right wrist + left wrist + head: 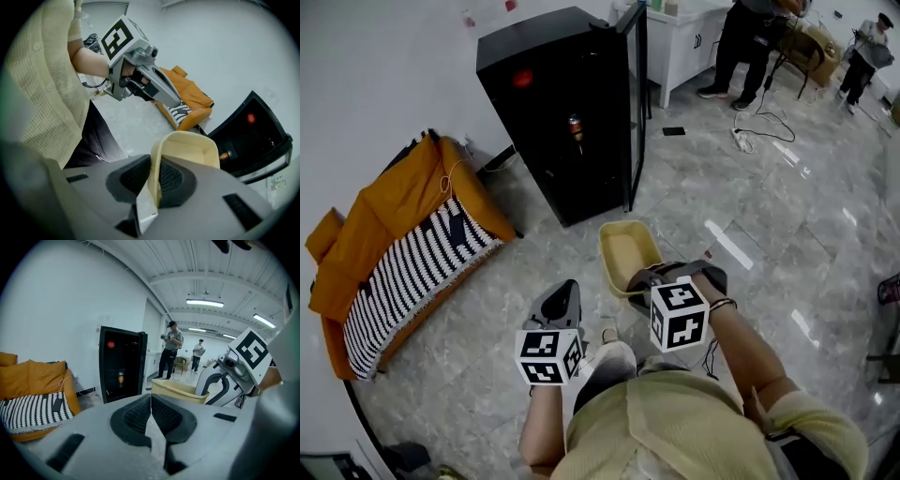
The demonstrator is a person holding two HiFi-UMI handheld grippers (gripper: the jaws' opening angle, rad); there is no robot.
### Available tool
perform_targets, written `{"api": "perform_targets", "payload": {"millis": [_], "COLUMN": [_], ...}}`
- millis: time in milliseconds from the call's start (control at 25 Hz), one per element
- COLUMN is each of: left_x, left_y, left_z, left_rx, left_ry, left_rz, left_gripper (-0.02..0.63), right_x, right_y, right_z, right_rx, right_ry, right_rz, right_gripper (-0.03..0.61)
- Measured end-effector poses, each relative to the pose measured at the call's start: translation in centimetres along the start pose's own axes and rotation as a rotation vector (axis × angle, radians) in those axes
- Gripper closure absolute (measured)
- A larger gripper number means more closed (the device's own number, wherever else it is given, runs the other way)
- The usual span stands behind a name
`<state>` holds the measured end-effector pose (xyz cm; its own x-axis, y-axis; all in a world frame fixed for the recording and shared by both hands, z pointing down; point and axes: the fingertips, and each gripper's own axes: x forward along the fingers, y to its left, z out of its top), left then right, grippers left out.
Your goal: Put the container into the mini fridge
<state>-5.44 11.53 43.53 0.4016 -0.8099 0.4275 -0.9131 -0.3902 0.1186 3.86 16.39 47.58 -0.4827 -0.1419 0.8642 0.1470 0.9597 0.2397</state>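
A pale yellow rectangular container [628, 253] hangs above the floor, and my right gripper [645, 281] is shut on its near rim. In the right gripper view the container [192, 150] sticks out ahead with its wall pinched between the pads. The black mini fridge [558, 112] stands ahead with its glass door [635, 103] swung open and a can [576, 127] on a shelf inside. My left gripper [561, 302] is shut with nothing in it, left of the container. The left gripper view shows the fridge [119, 364] and the container [178, 391] to its right.
An orange sofa with a striped black-and-white cushion [403, 267] lies along the wall at left. Two people [750, 42] stand by white cabinets [684, 42] at the back, with a cable and power strip [742, 139] on the grey marble floor. A phone [673, 131] lies near the fridge door.
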Motion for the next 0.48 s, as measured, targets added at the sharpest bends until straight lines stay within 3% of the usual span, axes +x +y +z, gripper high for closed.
{"api": "perform_targets", "payload": {"millis": [480], "left_x": [4.2], "left_y": [1.8], "left_z": [2.4], "left_rx": [0.016], "left_ry": [-0.020], "left_rz": [-0.061], "left_gripper": [0.591], "right_x": [0.3], "right_y": [-5.7], "right_z": [0.2], "right_rx": [0.023], "right_ry": [0.019], "right_rz": [-0.024], "right_gripper": [0.523]}}
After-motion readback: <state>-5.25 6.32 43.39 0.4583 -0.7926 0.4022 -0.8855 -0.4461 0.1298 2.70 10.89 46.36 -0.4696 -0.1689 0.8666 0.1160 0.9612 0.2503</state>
